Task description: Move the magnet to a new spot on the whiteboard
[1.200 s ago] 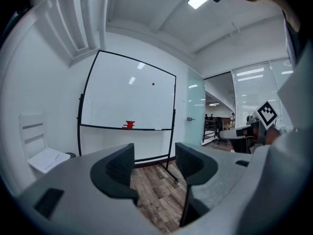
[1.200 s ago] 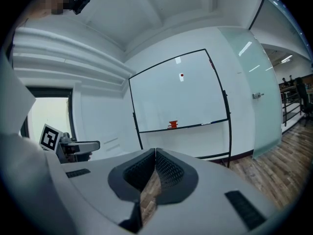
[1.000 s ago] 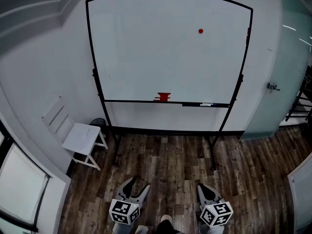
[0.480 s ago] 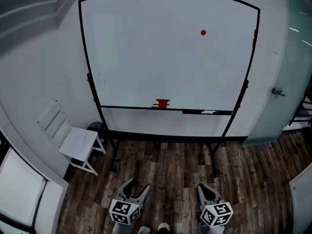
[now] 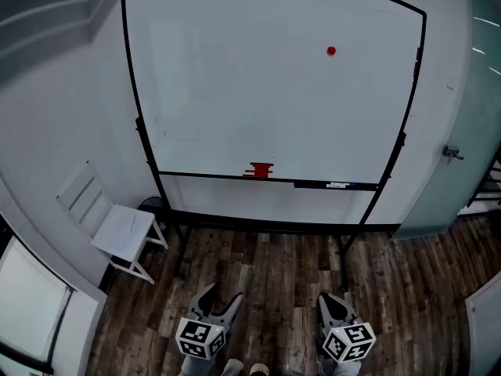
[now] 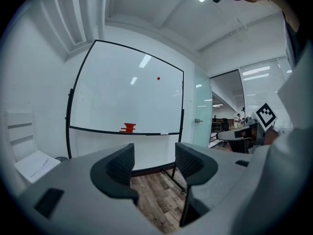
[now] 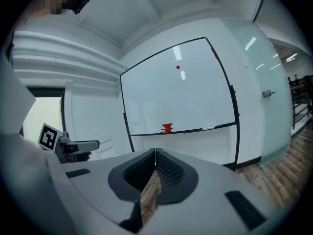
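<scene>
A small round red magnet (image 5: 331, 51) sticks high on the right part of the whiteboard (image 5: 235, 77). The same magnet (image 6: 158, 78) shows in the left gripper view and the magnet (image 7: 178, 67) in the right gripper view. My left gripper (image 5: 218, 298) hangs low over the floor, far from the board, open with nothing between its jaws. My right gripper (image 5: 332, 302) is beside it, shut and empty, its tips meeting (image 7: 155, 151).
A red eraser (image 5: 259, 170) and a marker (image 5: 337, 185) lie on the board's tray. A white chair (image 5: 117, 229) stands left of the board's stand. A frosted glass door (image 5: 462, 131) with a handle is at the right. Wooden floor lies between me and the board.
The whiteboard has grown larger in the head view and the view has tilted slightly, as I have come closer to it. Both grippers keep their pose.
</scene>
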Demonstrator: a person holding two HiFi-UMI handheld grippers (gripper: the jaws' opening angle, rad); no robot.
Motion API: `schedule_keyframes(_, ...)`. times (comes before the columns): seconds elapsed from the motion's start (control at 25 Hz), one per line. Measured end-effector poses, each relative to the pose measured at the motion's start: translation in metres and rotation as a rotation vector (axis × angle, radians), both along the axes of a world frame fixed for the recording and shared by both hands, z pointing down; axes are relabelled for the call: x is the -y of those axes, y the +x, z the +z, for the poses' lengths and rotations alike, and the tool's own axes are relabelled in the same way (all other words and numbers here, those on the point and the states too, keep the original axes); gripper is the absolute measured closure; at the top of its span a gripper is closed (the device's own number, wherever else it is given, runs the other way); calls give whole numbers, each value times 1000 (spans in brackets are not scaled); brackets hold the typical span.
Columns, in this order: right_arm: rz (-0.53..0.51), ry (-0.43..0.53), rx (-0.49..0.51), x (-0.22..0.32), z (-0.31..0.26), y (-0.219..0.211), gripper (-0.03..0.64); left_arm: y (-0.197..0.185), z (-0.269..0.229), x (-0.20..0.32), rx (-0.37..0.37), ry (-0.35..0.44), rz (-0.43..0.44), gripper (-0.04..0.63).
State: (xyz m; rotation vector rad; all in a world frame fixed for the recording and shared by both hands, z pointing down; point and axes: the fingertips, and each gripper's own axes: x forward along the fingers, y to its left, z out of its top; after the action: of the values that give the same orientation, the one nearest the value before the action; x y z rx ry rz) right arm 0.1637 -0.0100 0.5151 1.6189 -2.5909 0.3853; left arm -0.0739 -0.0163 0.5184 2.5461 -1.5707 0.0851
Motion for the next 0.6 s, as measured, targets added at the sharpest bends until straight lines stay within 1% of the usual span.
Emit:
schedule_keyframes(0.12, -6, -1, 5, 3, 2, -2, 589, 0, 4, -1, -3, -9, -3, 339)
schedule_keyframes(0.36, -22, -30, 7, -1, 12, -5, 590, 1, 18, -6, 0, -54, 2, 339)
schedule_keyframes(0.6, 1, -49, 19, 5, 23, 1, 589, 7, 22, 7, 16, -59, 26, 339)
